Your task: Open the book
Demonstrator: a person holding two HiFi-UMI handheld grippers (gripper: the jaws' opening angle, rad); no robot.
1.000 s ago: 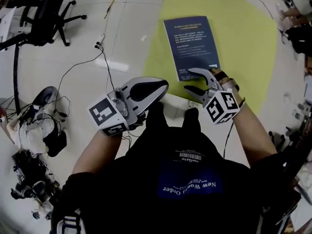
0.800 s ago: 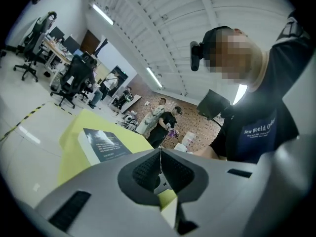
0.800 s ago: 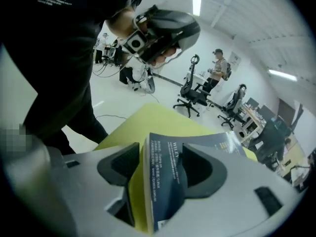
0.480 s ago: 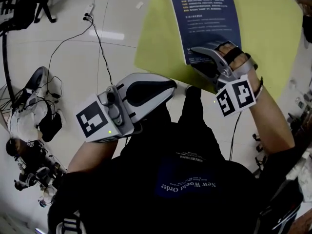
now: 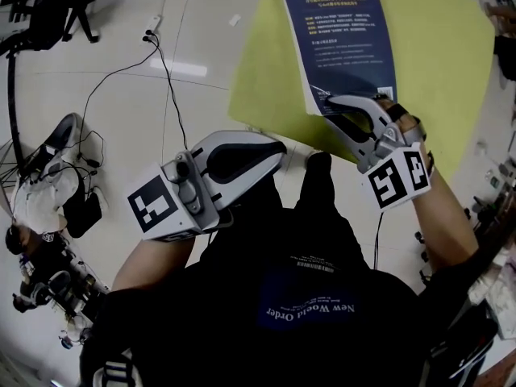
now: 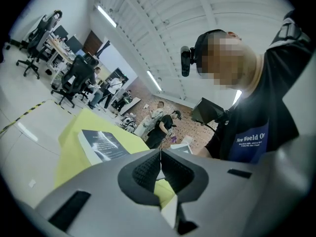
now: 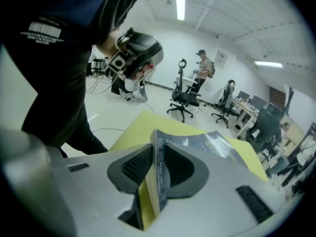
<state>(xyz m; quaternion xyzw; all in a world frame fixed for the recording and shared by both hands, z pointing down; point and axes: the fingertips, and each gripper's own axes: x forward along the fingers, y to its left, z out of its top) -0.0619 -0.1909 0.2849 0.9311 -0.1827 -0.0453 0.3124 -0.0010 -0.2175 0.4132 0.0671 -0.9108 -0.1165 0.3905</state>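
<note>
A dark blue book [image 5: 343, 43] lies on a yellow-green table top [image 5: 435, 71]; it also shows in the left gripper view [image 6: 101, 144]. My right gripper [image 5: 332, 105] reaches its near right corner, pointing slantwise down. In the right gripper view the book's corner [image 7: 160, 177] stands edge-on between the jaws [image 7: 157, 149], which are closing, and the pads press on it. My left gripper [image 5: 280, 145] hovers level off the table's near left edge, well short of the book. Its jaws [image 6: 160, 154] are shut with nothing between them.
Cables [image 5: 165, 79] and a power strip [image 5: 153, 24] run over the pale floor at the left. An office chair [image 5: 56, 6] stands far left, and a heap of gear [image 5: 48, 192] lies below it. People [image 6: 165, 125] stand beyond the table.
My right gripper went from wide open beside the book's near corner to closed on it. The left gripper sank a little. The head camera leaned closer to the table.
</note>
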